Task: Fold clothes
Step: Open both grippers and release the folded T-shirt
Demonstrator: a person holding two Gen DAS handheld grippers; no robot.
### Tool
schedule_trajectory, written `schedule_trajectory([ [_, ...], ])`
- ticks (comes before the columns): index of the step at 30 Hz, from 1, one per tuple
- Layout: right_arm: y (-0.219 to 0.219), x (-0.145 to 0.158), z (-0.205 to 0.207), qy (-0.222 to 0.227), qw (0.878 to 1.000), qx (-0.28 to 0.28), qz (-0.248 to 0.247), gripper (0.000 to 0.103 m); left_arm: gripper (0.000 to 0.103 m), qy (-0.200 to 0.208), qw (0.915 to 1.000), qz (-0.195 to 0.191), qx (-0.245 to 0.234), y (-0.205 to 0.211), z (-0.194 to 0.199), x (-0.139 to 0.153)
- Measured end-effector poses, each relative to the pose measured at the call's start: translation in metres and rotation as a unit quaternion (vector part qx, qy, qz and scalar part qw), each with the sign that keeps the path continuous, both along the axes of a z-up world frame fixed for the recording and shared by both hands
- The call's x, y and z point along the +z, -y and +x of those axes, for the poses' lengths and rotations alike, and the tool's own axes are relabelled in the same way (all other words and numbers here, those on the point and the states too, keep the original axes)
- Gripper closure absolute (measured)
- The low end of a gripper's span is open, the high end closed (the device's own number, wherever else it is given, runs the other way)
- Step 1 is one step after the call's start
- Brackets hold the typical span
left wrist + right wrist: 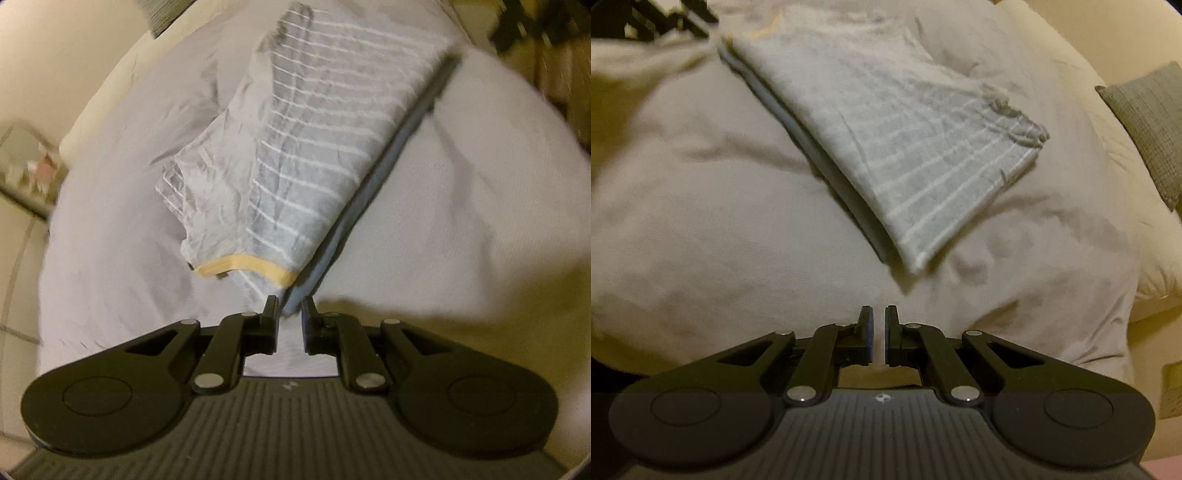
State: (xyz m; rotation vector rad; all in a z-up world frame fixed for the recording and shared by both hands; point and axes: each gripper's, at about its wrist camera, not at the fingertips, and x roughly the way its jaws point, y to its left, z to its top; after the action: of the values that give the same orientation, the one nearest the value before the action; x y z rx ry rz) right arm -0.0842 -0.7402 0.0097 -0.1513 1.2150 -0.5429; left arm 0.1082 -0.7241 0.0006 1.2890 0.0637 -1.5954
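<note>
A grey-blue shirt [314, 129] with thin white stripes and a yellow neck band [243, 267] lies folded into a long shape on a pale sheet [461, 184]. My left gripper [290, 308] sits at the shirt's near corner, its jaws almost together, with the darker folded edge pinched between the tips. In the right wrist view the same shirt [886, 129] lies ahead. My right gripper [879, 314] hovers over bare sheet [720, 203] a short way from the nearest corner, shut with nothing in it. Each gripper shows in the other's view only as a dark blur [535, 26] [646, 18].
A grey woven cushion [1145, 122] leans at the right, also seen at the top left of the left wrist view [159, 18]. A cream padded surface [1126, 66] borders the sheet. A cluttered shelf or box [26, 166] stands beyond the sheet's left edge.
</note>
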Motion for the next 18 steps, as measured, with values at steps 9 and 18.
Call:
schedule_trajectory([
  [9, 0.018, 0.011, 0.038, 0.058, 0.998, 0.026, -0.001, 0.103, 0.084, -0.046, 0.9984, -0.016, 0.031, 0.022, -0.022, 0.010],
  [18, 0.043, -0.009, 0.031, 0.023, 0.999, 0.025, 0.009, 0.101, 0.083, -0.060, 0.9970, 0.030, 0.039, 0.030, -0.015, -0.010],
])
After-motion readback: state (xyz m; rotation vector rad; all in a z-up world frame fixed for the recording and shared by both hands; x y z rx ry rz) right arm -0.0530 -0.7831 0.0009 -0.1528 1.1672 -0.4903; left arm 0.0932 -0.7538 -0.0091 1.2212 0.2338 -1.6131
